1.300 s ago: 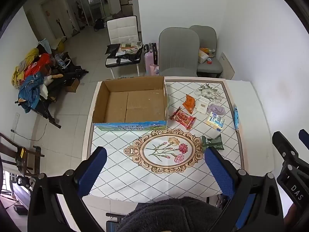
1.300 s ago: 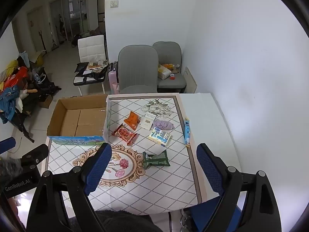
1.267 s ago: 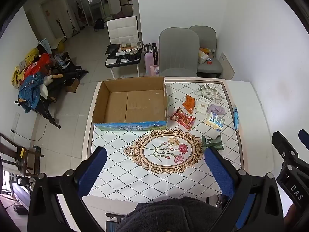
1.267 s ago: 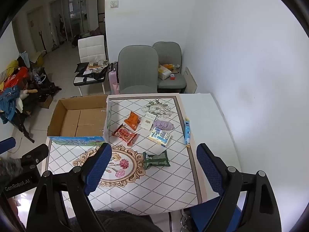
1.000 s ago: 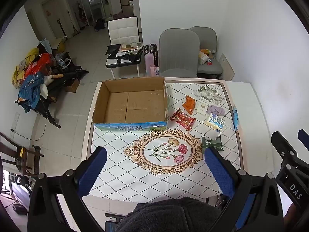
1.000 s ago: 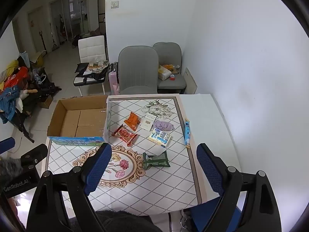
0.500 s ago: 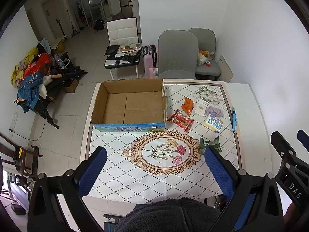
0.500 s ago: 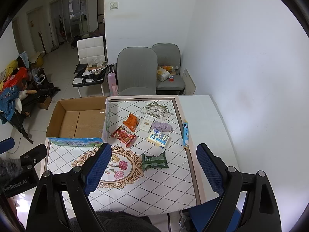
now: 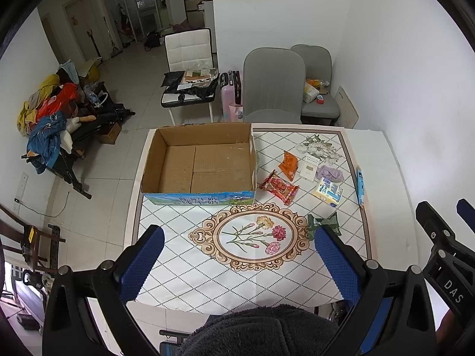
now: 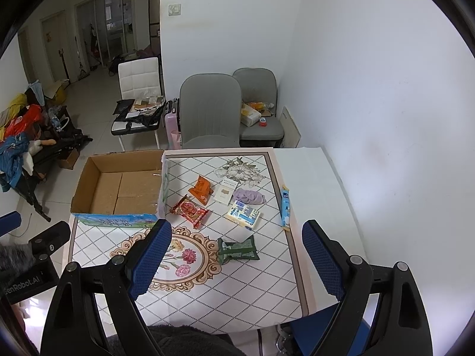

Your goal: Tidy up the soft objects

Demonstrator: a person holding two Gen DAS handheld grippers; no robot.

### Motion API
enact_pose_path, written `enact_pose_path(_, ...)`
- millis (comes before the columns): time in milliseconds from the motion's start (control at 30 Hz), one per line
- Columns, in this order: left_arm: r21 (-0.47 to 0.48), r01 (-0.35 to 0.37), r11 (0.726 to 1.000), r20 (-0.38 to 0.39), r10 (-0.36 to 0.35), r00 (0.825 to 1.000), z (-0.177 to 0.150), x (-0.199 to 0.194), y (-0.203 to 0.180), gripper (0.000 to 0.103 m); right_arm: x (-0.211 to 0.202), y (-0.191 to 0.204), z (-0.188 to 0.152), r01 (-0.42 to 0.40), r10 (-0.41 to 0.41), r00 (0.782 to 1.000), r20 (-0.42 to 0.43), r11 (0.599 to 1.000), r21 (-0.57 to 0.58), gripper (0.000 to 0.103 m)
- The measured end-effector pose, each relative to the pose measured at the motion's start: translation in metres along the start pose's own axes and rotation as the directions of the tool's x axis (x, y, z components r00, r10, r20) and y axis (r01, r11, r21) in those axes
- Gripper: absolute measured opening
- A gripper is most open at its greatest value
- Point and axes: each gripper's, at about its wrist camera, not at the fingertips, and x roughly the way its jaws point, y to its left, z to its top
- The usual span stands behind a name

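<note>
An empty cardboard box stands on the left of the patterned table. To its right lie a red packet, an orange packet, a white card, a purple cloth, a tissue pack, a blue tube and a green packet. My left gripper and right gripper are open and empty, high above the near edge.
Two grey chairs stand behind the table, a white chair with clutter further back. A rack with clothes is on the floor at left. A white wall runs along the table's right side.
Both grippers have risen and pulled back slightly, so the table and objects look a little smaller and lower. Nothing on the table has moved.
</note>
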Motion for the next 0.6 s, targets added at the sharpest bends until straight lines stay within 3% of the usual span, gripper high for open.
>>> enact_pose_path(600, 0.0, 0.004, 1.0, 0.003, -0.004, 1.0, -0.0013, 0.001, 0.0, 0.103, -0.0014, -0.0009, 0.0016, -0.005, 0.005, 1.0, 0.001, 1.0, -0.006, 0.092)
